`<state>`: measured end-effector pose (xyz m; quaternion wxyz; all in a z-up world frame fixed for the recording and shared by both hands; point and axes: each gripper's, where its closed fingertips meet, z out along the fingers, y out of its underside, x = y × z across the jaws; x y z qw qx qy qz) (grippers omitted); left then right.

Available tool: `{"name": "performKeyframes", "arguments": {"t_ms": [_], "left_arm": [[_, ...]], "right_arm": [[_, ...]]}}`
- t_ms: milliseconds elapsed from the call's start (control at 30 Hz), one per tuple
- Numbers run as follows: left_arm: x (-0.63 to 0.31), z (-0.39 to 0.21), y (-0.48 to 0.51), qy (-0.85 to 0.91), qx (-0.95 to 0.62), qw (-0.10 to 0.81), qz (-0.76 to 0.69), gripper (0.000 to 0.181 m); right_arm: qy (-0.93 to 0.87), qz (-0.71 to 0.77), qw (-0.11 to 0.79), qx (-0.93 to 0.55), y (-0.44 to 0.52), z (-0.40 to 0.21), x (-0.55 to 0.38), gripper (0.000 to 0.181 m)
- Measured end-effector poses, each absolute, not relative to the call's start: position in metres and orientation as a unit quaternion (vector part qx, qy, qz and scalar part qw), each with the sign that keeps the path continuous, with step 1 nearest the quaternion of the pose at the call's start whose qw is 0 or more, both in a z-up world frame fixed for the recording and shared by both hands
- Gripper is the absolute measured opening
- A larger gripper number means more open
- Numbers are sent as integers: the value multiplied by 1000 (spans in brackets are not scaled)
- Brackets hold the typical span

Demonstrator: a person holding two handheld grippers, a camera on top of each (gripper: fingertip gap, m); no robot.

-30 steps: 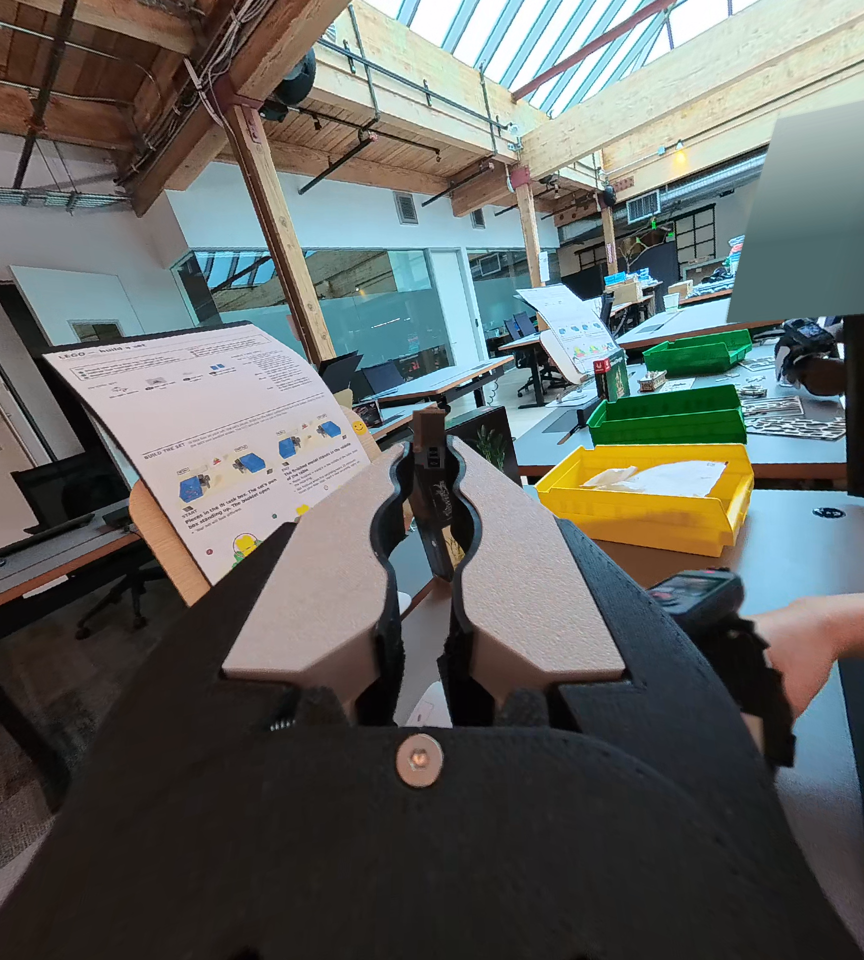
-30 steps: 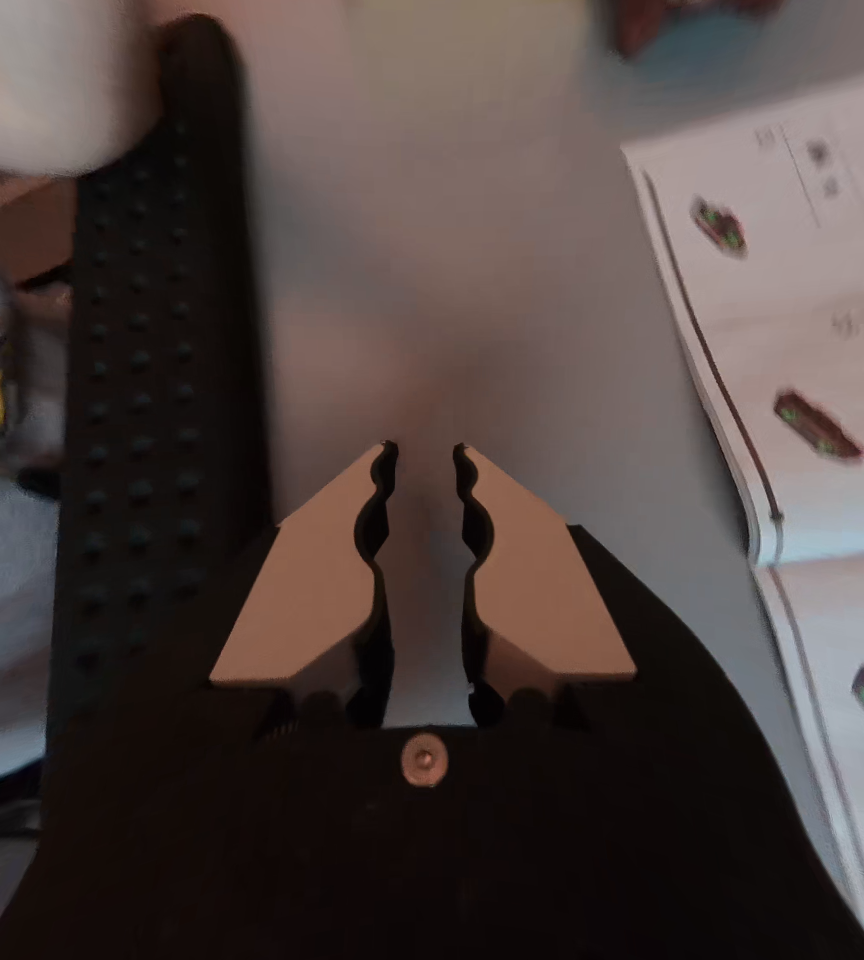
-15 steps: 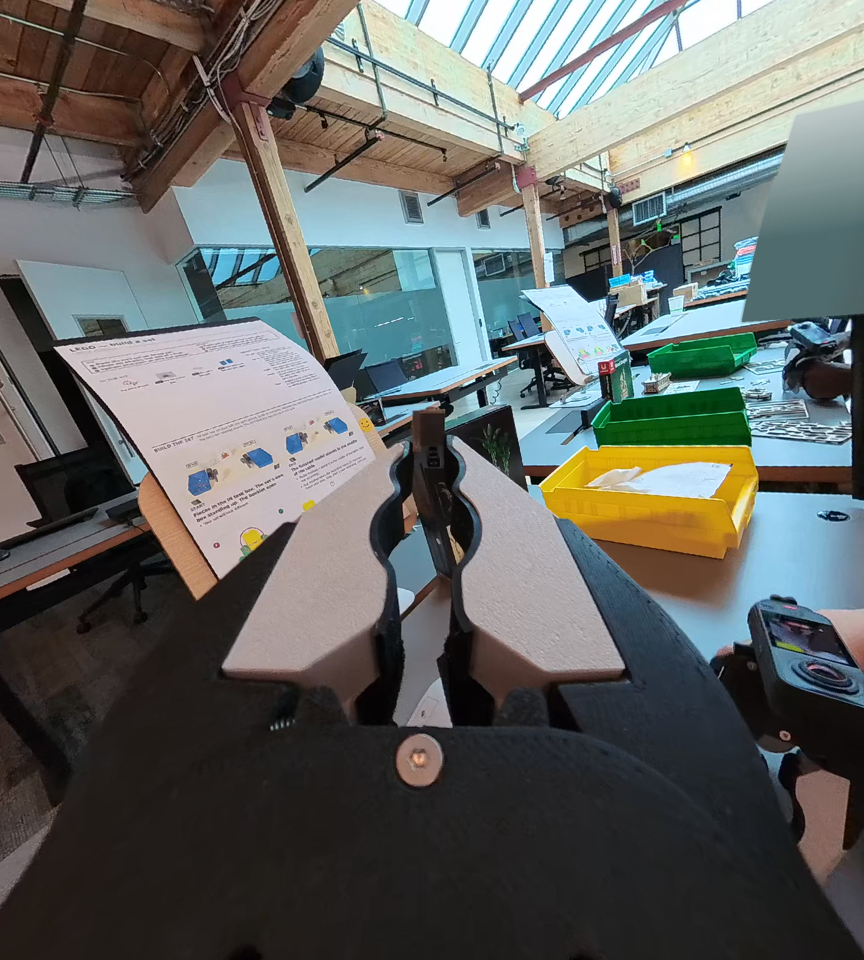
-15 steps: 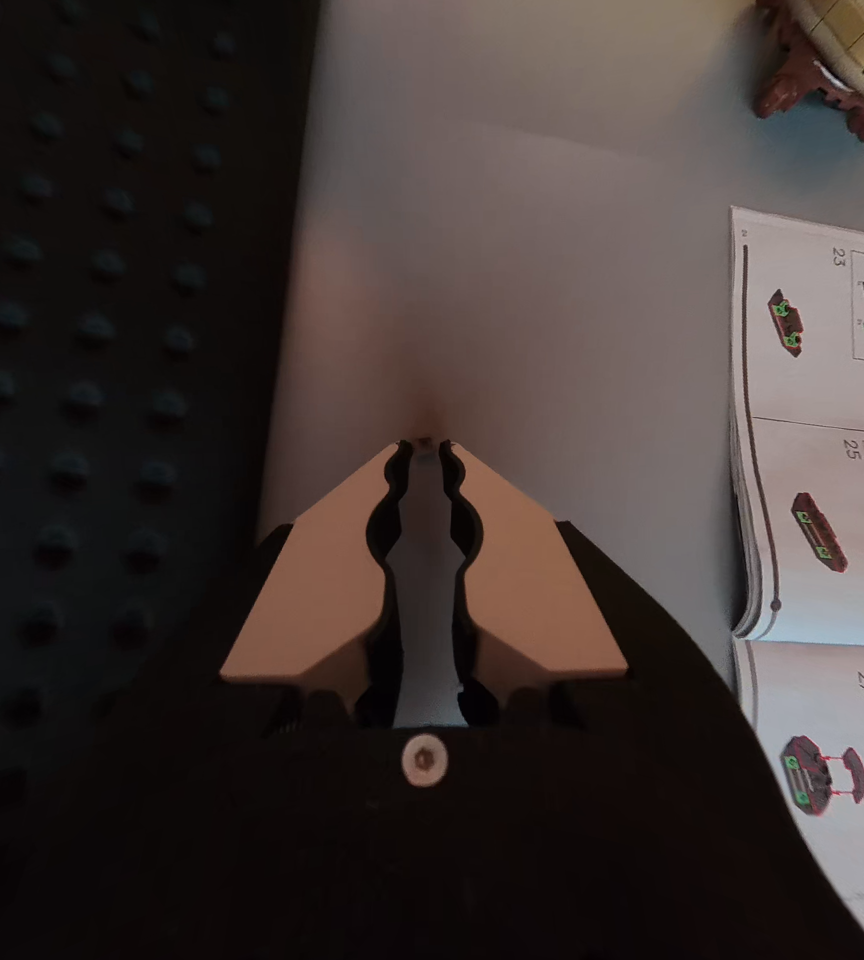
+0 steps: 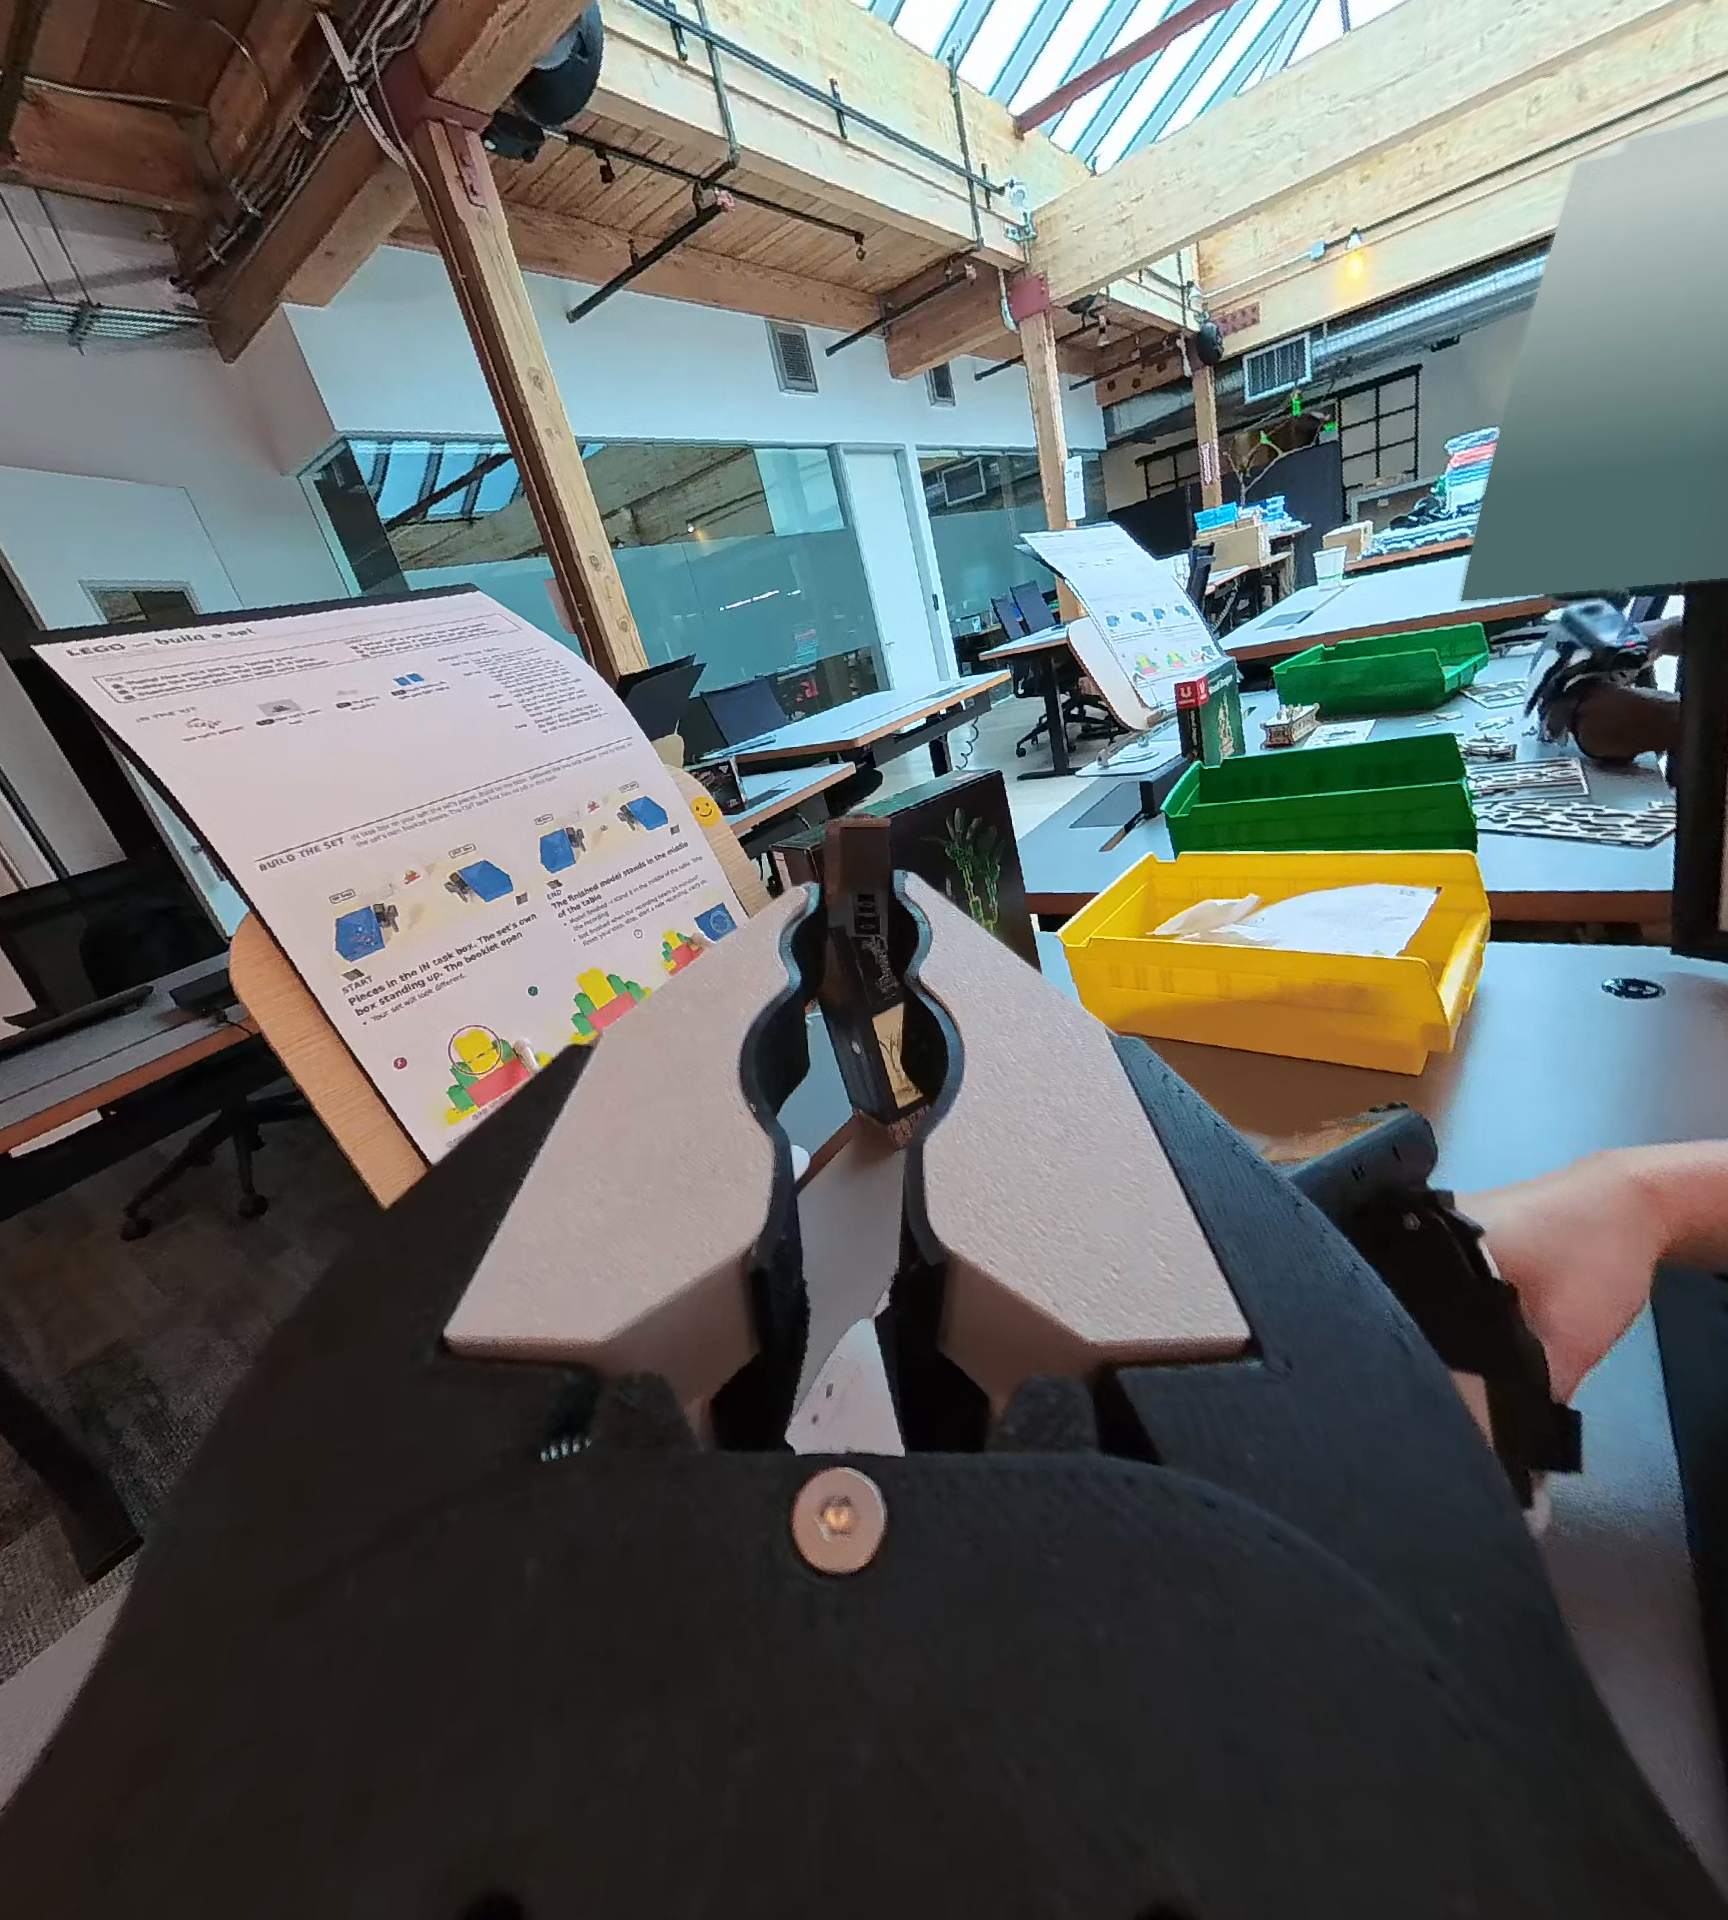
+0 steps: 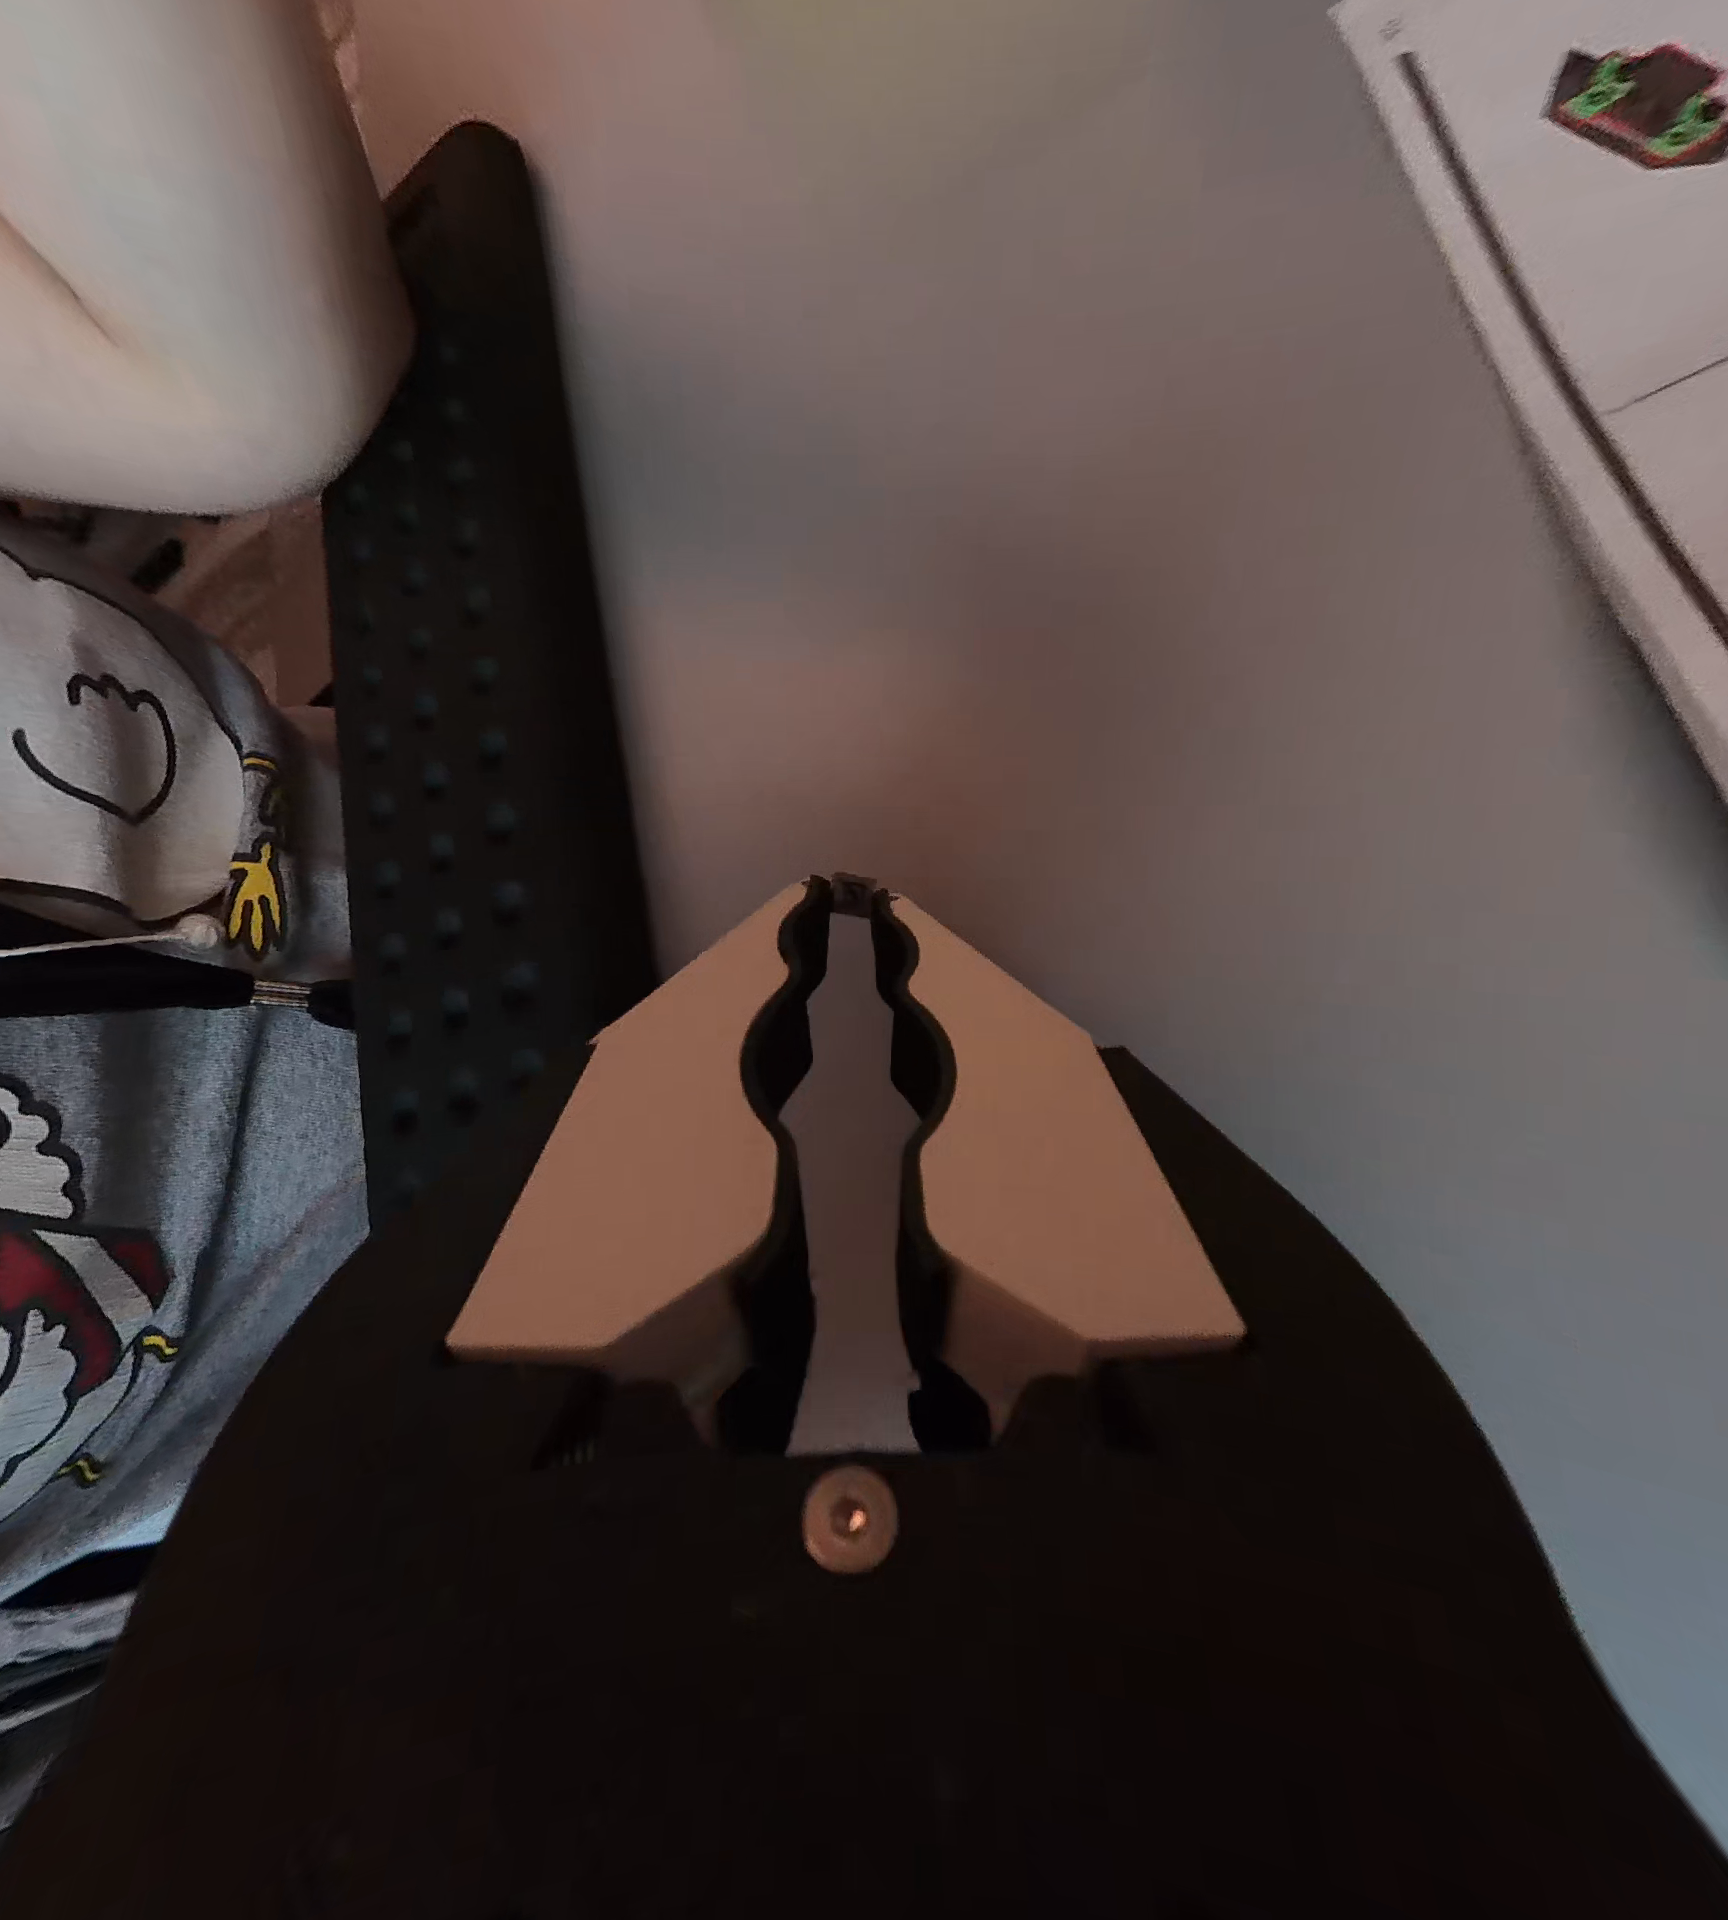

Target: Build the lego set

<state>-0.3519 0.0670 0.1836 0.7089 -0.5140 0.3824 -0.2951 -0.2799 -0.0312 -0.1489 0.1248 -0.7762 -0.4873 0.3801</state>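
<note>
My left gripper is shut on a long dark brown and black lego piece and holds it upright above the table. My right gripper is shut on a tiny grey lego piece pinched at its fingertips, above the grey table. The open lego instruction booklet lies to the right of it. A black studded baseplate lies to its left. In the left wrist view the right gripper's black body and the hand that holds it show at the right.
A yellow bin with white paper stands on the table ahead. Green bins stand on the desk behind. An instruction sheet on a wooden stand rises at the left. A dark box stands behind the fingers. The person's printed shirt shows at the left. Some 35 cm of space lies between my two pairs of fingers.
My right gripper closed from open onto the tiny grey piece and has lifted and shifted with it. The left gripper has held the dark piece nearly still.
</note>
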Motion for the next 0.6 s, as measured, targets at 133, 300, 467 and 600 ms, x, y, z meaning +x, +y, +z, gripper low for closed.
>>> {"name": "performKeyframes", "arguments": {"t_ms": [133, 300, 467, 600], "left_arm": [[-344, 173, 68, 399, -531, 678, -315, 9], [-341, 166, 73, 407, -543, 671, -298, 9], [-341, 163, 73, 411, -547, 667, -296, 9], [-341, 163, 73, 412, -549, 664, -296, 9]], "right_arm": [[-450, 388, 108, -797, -21, -148, -269, 6], [-398, 415, 76, -814, -24, -151, -266, 7], [-315, 427, -7, -847, -23, -166, -256, 7], [-285, 413, -52, -863, -25, -168, -252, 7]]}}
